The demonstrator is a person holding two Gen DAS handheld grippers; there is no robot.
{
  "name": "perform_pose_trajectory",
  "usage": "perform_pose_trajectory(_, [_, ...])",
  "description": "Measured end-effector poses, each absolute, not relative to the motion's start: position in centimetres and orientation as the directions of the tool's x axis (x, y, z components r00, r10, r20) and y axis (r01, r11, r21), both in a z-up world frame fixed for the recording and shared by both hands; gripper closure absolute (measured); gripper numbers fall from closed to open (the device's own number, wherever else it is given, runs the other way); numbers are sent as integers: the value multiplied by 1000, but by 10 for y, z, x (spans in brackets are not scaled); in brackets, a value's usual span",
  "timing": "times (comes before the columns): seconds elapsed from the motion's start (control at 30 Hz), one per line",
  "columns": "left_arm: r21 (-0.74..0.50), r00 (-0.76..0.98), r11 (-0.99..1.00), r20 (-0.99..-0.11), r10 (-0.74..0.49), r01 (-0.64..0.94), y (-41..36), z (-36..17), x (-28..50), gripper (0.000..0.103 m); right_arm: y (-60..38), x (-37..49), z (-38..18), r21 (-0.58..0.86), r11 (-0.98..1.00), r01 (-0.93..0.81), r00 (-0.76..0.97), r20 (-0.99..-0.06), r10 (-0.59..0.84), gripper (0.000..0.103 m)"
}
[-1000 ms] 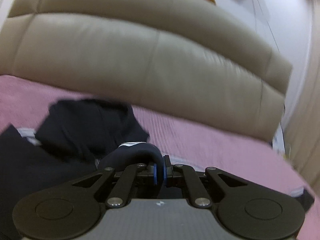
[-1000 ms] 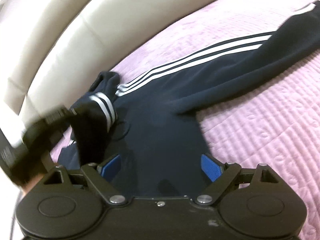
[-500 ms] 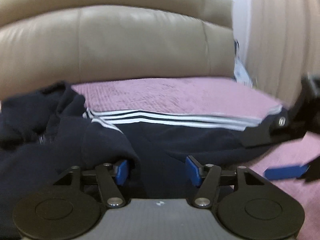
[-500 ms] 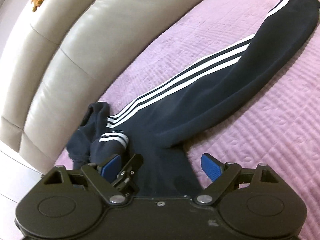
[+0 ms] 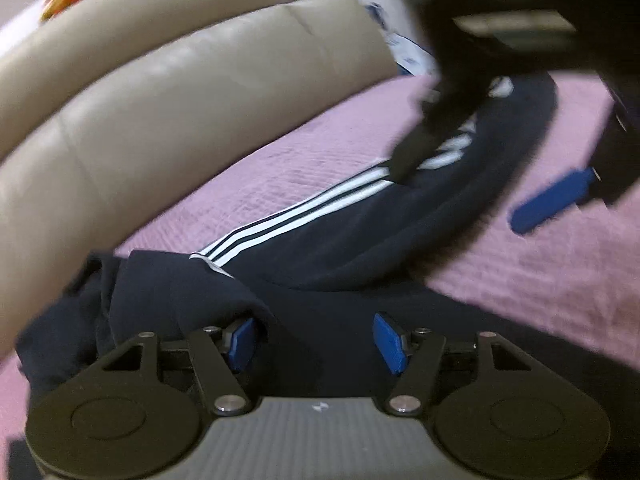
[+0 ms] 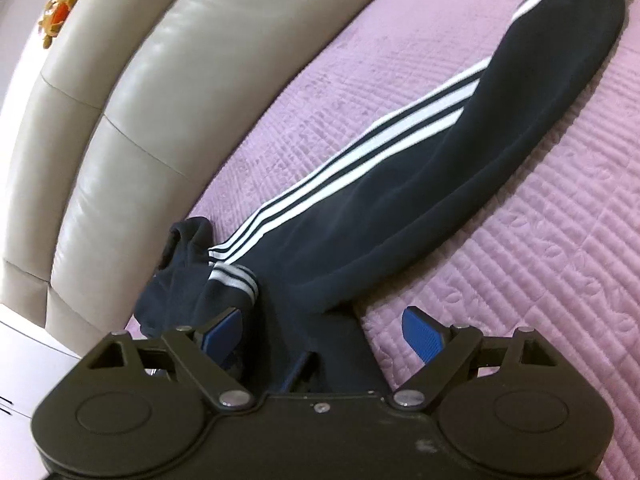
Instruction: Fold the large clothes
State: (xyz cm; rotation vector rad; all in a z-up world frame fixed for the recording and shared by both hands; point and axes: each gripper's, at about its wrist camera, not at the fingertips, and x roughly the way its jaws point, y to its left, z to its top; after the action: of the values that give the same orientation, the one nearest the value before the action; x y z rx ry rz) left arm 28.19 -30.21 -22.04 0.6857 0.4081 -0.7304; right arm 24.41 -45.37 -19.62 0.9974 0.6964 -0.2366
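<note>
Hand-held grippers, left (image 5: 314,338) and right (image 6: 322,330), both released, low over navy jacket (image 6: 400,200).

The left gripper (image 5: 316,340) is seen low over dark cloth, its jaws held well apart, with nothing clasped between the blue pads (image 5: 390,342). The right gripper (image 6: 322,330) is likewise spread wide, and nothing is gripped between its blue pads (image 6: 424,330). In the left wrist view the right gripper (image 5: 472,184) is seen blurred at the upper right, above and ahead of the left one, with one blue pad (image 5: 550,200) pointed down and to the left. No hands or wrists are shown.
</note>
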Motion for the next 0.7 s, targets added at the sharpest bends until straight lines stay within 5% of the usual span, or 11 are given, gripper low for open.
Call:
perform_pose_trajectory(0.13, [427, 663, 515, -575, -480, 743, -301, -226, 277, 39, -453, 244, -199, 697, 527, 486, 757, -637, 144, 0])
perform_pose_trajectory(0.4, [-64, 419, 607, -666, -617, 792, -271, -213, 309, 37, -455, 272, -199, 679, 569, 463, 742, -648, 169, 0])
perform_pose_trajectory(0.53, [-303, 351, 618, -610, -711, 725, -225, -194, 324, 34, -443, 326, -188, 545, 753, 369, 715, -684, 144, 0])
perform_pose_trajectory(0.6, [-334, 415, 670, -582, -700, 662, -187, -183, 333, 19, -428, 358, -184, 416, 865, 281, 694, -711, 117, 0])
perform_pose_trajectory(0.7, [-301, 548, 796, -596, -587, 526, -128, -177, 361, 18, -415, 398, -197, 302, 919, 253, 621, -779, 85, 1])
